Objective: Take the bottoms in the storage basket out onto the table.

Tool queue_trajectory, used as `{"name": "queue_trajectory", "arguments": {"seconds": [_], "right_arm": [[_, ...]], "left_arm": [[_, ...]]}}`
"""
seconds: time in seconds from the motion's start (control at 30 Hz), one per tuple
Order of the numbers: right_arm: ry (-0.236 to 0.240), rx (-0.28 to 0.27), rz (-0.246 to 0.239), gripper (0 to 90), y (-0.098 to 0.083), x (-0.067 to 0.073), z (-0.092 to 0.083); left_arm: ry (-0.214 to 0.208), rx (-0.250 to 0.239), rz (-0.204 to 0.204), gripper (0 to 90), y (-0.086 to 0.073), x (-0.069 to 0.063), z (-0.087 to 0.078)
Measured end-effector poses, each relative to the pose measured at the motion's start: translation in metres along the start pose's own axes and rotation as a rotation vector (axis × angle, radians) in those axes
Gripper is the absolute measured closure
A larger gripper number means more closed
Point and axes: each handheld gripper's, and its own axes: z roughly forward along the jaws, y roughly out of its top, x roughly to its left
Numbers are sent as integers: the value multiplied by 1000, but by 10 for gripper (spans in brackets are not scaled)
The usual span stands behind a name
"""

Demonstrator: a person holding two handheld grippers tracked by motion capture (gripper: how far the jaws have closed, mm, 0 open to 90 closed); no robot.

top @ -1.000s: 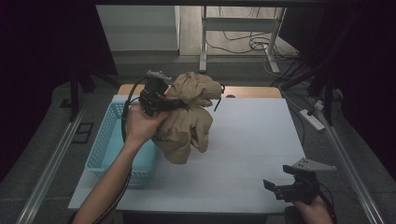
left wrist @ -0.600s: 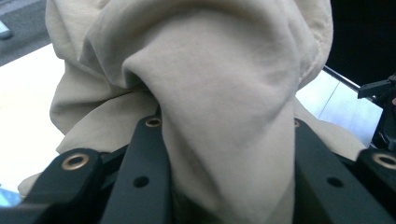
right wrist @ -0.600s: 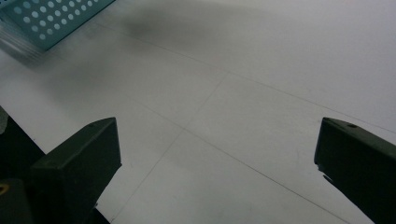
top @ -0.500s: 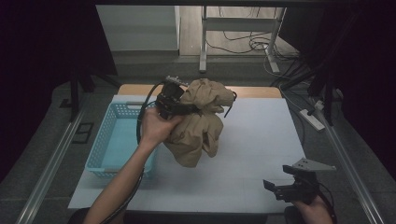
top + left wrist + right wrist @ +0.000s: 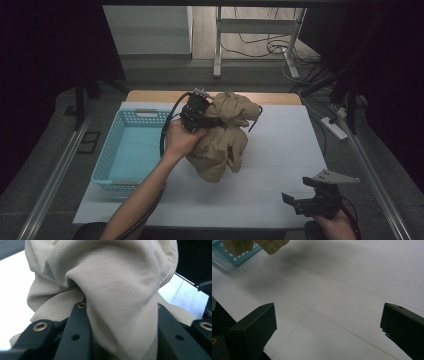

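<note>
Left gripper [image 5: 200,112] is raised over the far-centre part of the counter [image 5: 280,165], held in the person's left hand [image 5: 181,140]. Its fingers [image 5: 77,332] are clamped on a bunched tan cloth [image 5: 225,135]. In the left gripper view a thick fold of the fabric runs down between the two black fingers and fills the gap between them.

Cloth position: the bundle hangs from the left gripper. Seen from the high view, its upper lump sits at about 3 o'clock of the gripper and its longer lower part droops toward 5 o'clock. Whether the lowest folds touch the white surface cannot be told from the high view. In the right gripper view, two tan corners of the cloth [image 5: 254,245] show at the top left, with their shadow on the white surface below them.

A light blue basket [image 5: 127,150] stands on the counter at 9 o'clock of the cloth, just beside the left forearm.

Right gripper [image 5: 312,200] is at the near right edge of the counter, at about 4 o'clock of the cloth and well apart from it. Its fingers [image 5: 254,327] stand wide apart with bare white surface between them.
</note>
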Motion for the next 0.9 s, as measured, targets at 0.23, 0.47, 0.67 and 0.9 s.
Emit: {"name": "queue_trajectory", "arguments": {"seconds": [0.23, 0.47, 0.67, 0.9], "right_arm": [[1, 4, -2, 3, 0, 0, 0], [3, 3, -2, 3, 0, 0, 0], [3, 4, -4, 3, 0, 0, 0], [4, 6, -5, 3, 0, 0, 0]], "left_arm": [[2, 15, -2, 703, -3, 1, 16], [-1, 41, -6, 702, -11, 2, 33], [20, 65, -18, 701, -19, 8, 47], [21, 92, -54, 699, -30, 18, 63]]}}
